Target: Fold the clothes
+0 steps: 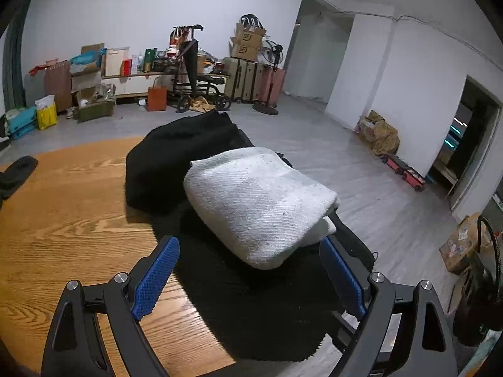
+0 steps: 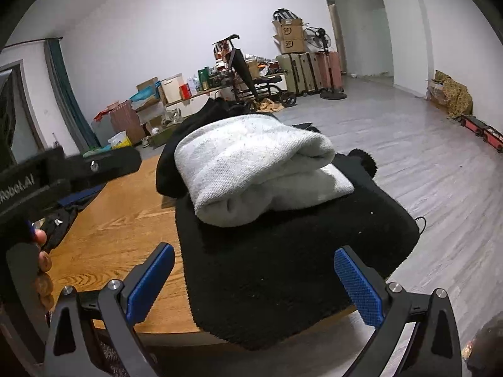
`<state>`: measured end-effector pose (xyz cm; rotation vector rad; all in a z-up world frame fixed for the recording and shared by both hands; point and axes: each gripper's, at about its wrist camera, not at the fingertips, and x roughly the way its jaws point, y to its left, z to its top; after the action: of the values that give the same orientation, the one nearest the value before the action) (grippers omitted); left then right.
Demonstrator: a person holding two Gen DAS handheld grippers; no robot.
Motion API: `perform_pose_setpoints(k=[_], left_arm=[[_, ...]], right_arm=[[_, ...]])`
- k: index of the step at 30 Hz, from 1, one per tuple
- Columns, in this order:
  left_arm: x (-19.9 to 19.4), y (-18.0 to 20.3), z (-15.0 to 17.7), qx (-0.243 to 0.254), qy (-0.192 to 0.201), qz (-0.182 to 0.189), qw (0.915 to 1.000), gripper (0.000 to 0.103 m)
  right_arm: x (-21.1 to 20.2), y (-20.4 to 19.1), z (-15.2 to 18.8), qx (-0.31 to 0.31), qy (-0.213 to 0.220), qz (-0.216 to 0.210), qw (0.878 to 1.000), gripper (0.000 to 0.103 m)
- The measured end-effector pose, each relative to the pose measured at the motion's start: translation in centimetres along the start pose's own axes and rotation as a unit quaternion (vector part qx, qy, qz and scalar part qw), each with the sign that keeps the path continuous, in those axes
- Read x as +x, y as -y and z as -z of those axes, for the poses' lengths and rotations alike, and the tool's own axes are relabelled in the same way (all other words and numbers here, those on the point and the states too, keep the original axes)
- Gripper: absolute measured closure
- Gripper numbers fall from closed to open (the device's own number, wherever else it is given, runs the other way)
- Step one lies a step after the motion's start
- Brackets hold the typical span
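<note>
Left wrist view looks over a round wooden table (image 1: 72, 220) where a folded white towel (image 1: 261, 207) lies on top of a flat black cloth (image 1: 251, 301). Behind the towel sits a heap of black clothing (image 1: 176, 157), touching its far edge. The left gripper (image 1: 248, 273) hangs just above the black cloth with its blue-padded fingers (image 1: 157, 279) spread wide and nothing between them; the near end of the towel lies between the two tips. Another dark garment (image 1: 15, 172) rests at the far left rim of the table. From the right wrist view, the same towel (image 2: 251, 166) shows its rolled fold and open layers on the right side, sitting on the black cloth (image 2: 283, 267), which drapes over the near table edge. The right gripper (image 2: 254, 282) is likewise wide open and holds nothing, its fingers (image 2: 358, 286) over the near part of the black cloth, short of the towel. The left gripper's black body (image 2: 72, 172) appears at the left of this view, with a hand (image 2: 41, 264) beneath it. Cardboard boxes (image 1: 248, 40), suitcases (image 1: 242, 78) and a standing fan (image 1: 272, 75) line the back wall.
</note>
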<state>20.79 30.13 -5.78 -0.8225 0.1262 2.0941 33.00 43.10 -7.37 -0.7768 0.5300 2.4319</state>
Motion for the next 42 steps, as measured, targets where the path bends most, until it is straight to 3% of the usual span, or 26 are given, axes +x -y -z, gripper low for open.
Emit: perform_pose_setpoints(k=[3,4,5,6,7,8,11,15,17,18,19,21,26,29,35,39,42], left_arm=[[0.2,0.0,0.1,0.002,-0.007,-0.007,0.9999,0.013],[0.3,0.0,0.1,0.0,-0.01,-0.007,0.9999,0.02],[0.4,0.0,0.1,-0.002,-0.013,-0.006,0.9999,0.027],[0.6,-0.1,0.2,-0.004,-0.017,-0.008,0.9998,0.046],[0.7,-0.2,0.2,-0.007,-0.022,-0.012,0.9997,0.056],[0.9,-0.3,0.2,-0.008,-0.024,-0.018,0.9995,0.058],[1.0,-0.5,0.3,-0.011,-0.026,-0.03,0.9992,0.086],[0.7,-0.6,0.3,-0.012,-0.015,-0.02,0.9996,0.09],[0.7,-0.5,0.1,-0.013,-0.014,-0.017,0.9997,0.08],[0.6,-0.5,0.1,-0.014,-0.015,-0.015,0.9997,0.05],[0.6,-0.4,0.1,-0.015,-0.014,-0.015,0.9997,0.012],[0.4,-0.3,0.0,-0.016,-0.011,-0.011,0.9998,0.0],[0.2,0.0,-0.2,-0.009,-0.011,0.002,0.9999,0.0],[0.3,0.1,-0.1,-0.004,-0.007,-0.009,0.9999,0.0],[0.4,-0.8,-0.3,-0.037,0.0,0.019,0.9991,0.0],[0.6,-0.3,-0.6,-0.022,0.005,-0.008,0.9997,0.0],[1.1,-0.1,-1.0,-0.022,-0.005,-0.007,0.9997,0.0]], right_arm=[[0.1,-0.3,0.1,-0.003,-0.003,-0.002,1.0,0.0],[0.2,-0.3,0.2,-0.003,-0.003,-0.003,1.0,0.0],[0.2,-0.4,0.2,-0.004,-0.003,-0.004,1.0,0.0],[0.2,-0.4,0.2,-0.004,-0.003,-0.004,1.0,0.0],[0.2,-0.5,0.2,-0.003,-0.004,-0.005,1.0,0.0],[0.2,-0.5,0.2,-0.003,-0.004,-0.006,1.0,0.0],[0.1,-0.5,0.2,-0.003,-0.004,-0.006,1.0,0.0],[0.0,-0.3,0.1,0.0,-0.003,-0.006,1.0,0.0],[0.1,-0.3,0.1,0.0,-0.004,-0.004,1.0,0.0],[0.1,-0.3,0.1,0.0,-0.005,-0.004,1.0,0.0],[0.1,-0.4,0.2,-0.001,-0.006,-0.004,1.0,0.0],[0.2,-0.5,0.3,-0.003,-0.008,-0.006,1.0,0.0],[0.3,-0.7,0.4,-0.006,-0.012,-0.006,1.0,0.0],[0.1,-0.6,0.4,-0.006,-0.009,-0.008,1.0,0.0],[0.1,-0.4,0.3,-0.004,-0.009,-0.005,1.0,0.0],[0.3,-0.2,-0.1,-0.012,-0.005,0.006,1.0,0.0],[0.6,-0.2,-1.0,-0.029,0.004,0.016,0.999,0.0]])
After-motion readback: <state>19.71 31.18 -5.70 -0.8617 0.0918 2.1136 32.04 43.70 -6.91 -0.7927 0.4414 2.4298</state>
